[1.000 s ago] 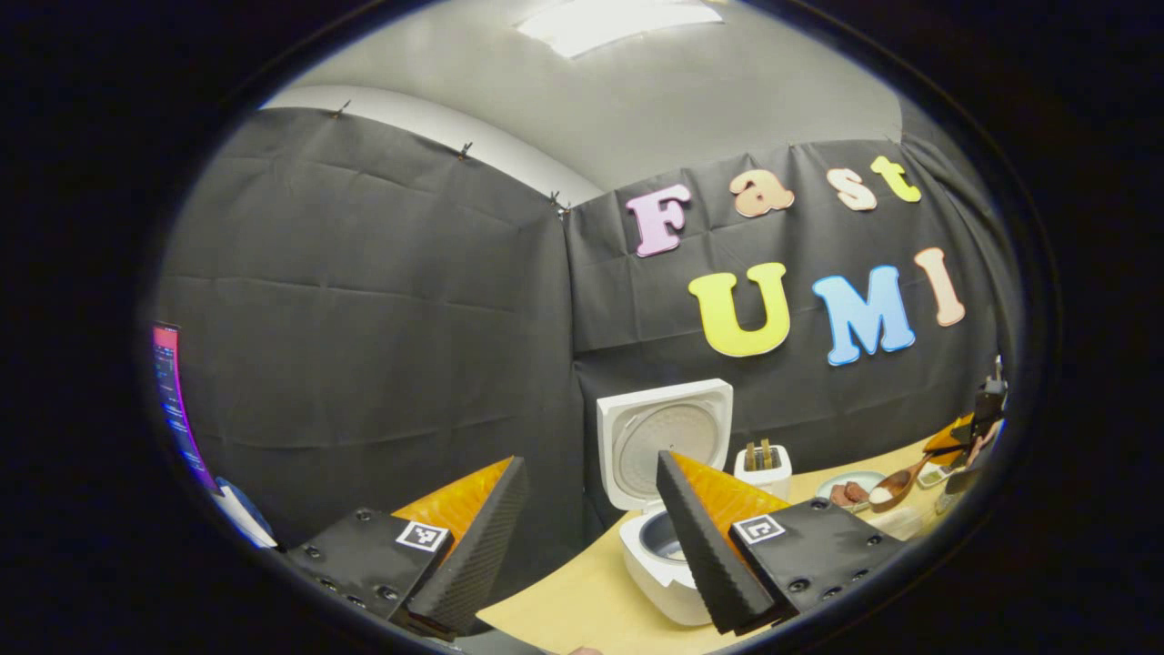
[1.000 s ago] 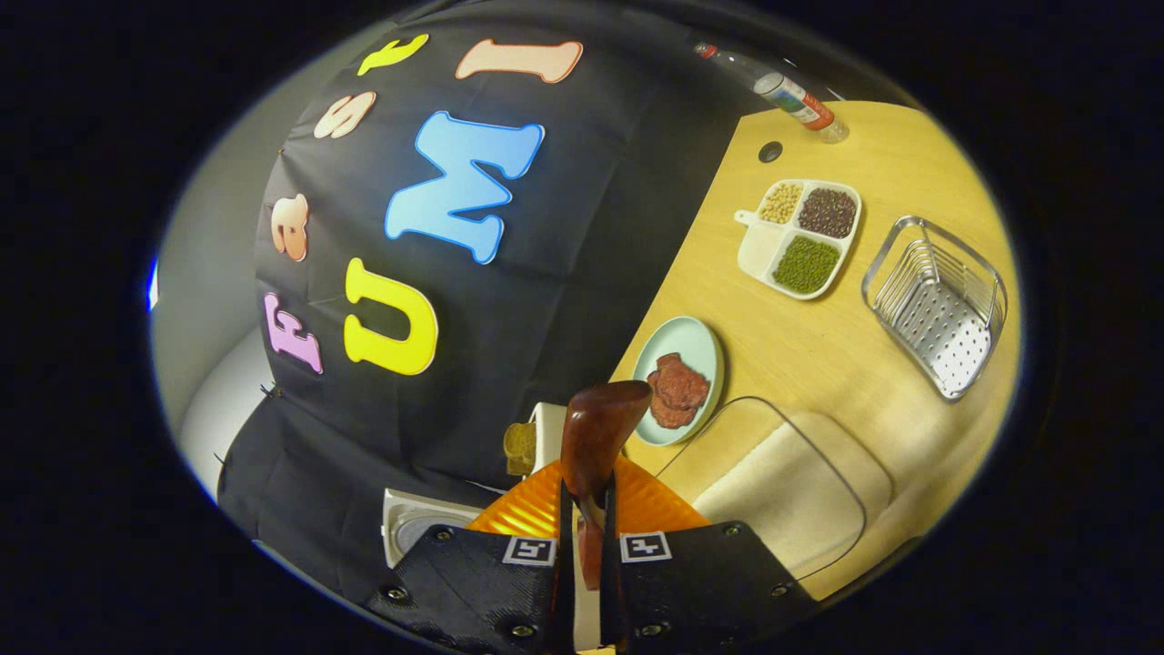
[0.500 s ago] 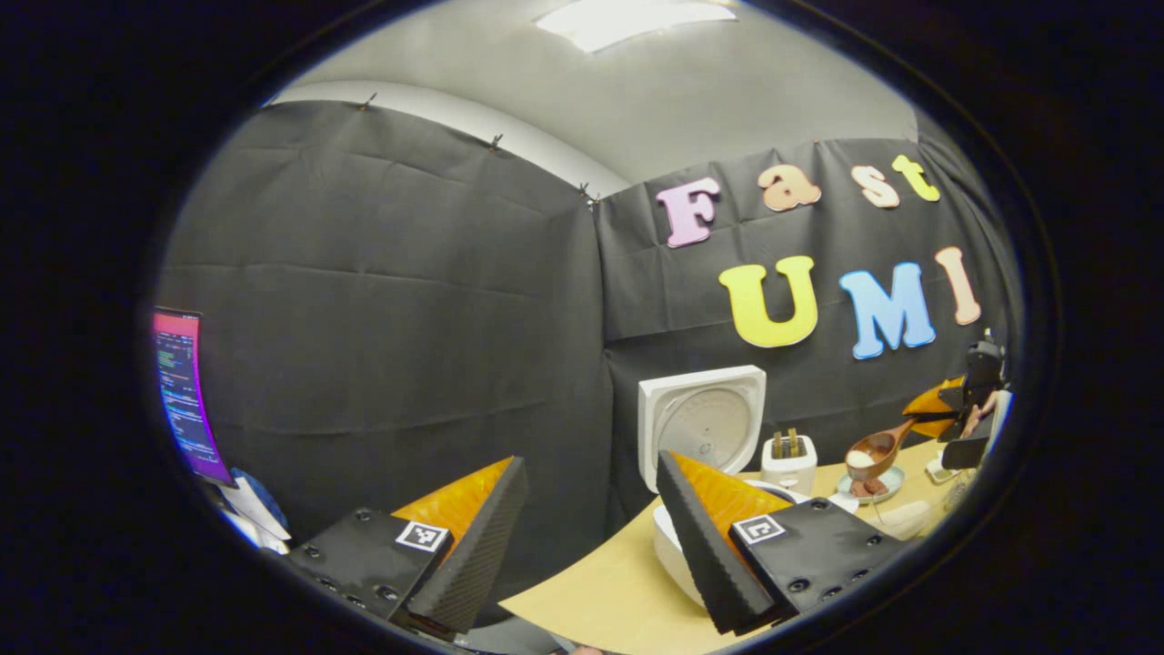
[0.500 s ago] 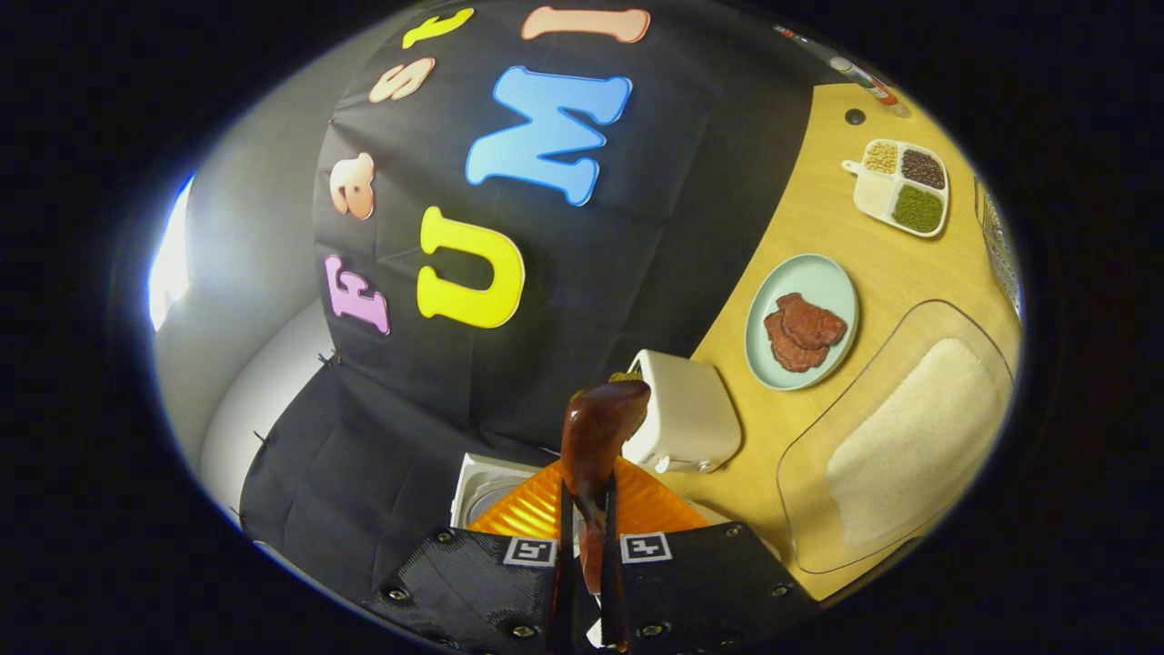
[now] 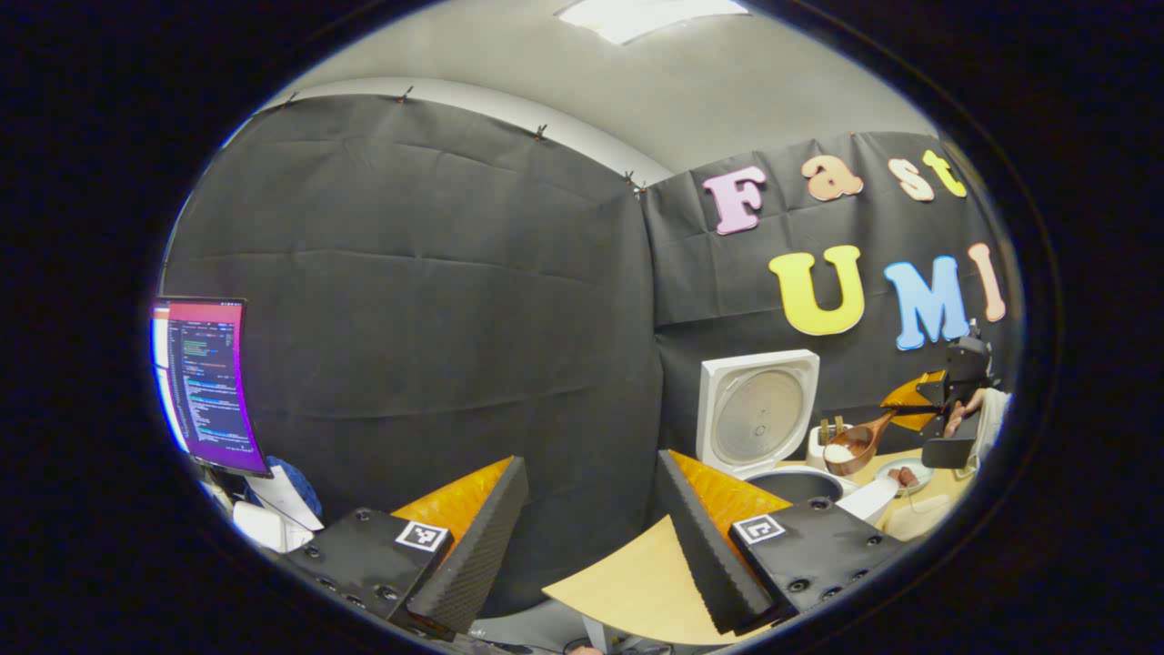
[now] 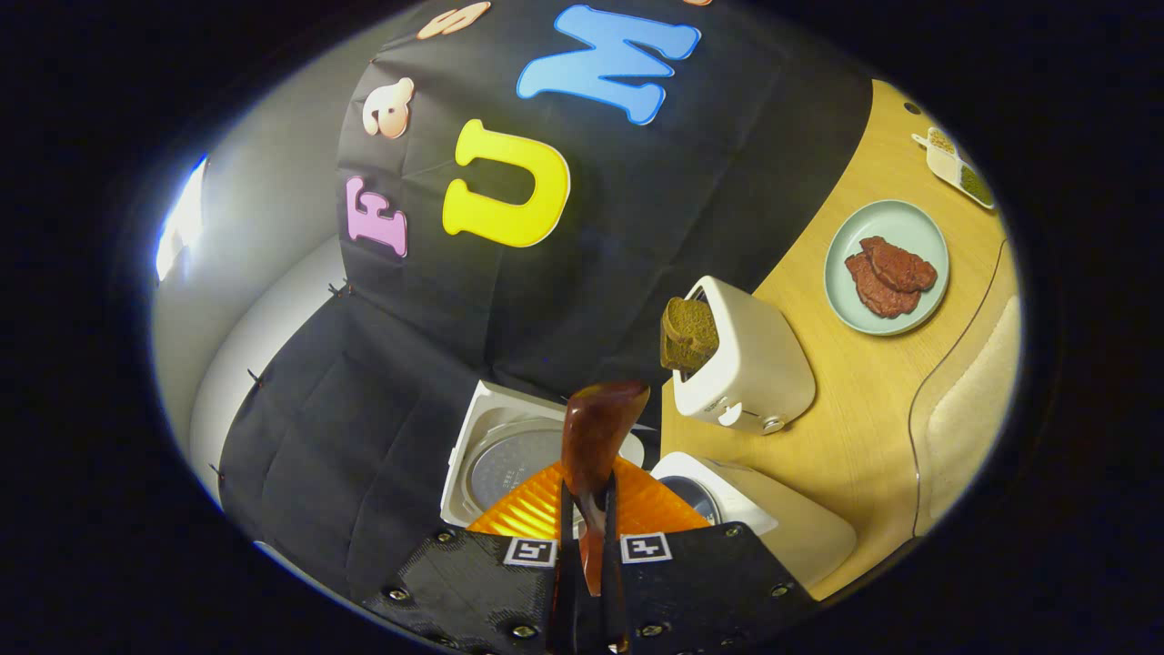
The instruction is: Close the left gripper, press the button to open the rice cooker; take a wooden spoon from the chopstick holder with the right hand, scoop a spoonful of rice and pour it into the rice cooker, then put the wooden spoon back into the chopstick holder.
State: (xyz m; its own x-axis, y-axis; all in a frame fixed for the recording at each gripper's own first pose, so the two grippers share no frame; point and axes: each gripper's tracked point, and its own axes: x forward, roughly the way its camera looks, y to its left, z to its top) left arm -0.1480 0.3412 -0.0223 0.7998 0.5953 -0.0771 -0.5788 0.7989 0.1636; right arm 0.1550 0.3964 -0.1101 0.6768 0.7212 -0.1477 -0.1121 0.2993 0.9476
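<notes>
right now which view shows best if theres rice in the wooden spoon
The left gripper view: the wooden spoon faces it, white rice in its bowl, above the rice cooker. The right gripper view shows the spoon's back.

Wooden spoon point(image 6: 596, 437) dark reddish-brown, glossy, white rice in bowl. Rice cooker point(image 6: 773, 523) white, lid point(image 5: 757, 414) inner grey. Toaster point(image 6: 750, 359) cream, toast brown. Plate point(image 6: 909, 223) pale green, meat red-brown. Worktop point(image 6: 846, 400) light wood grain, beyond the tongs.
</notes>
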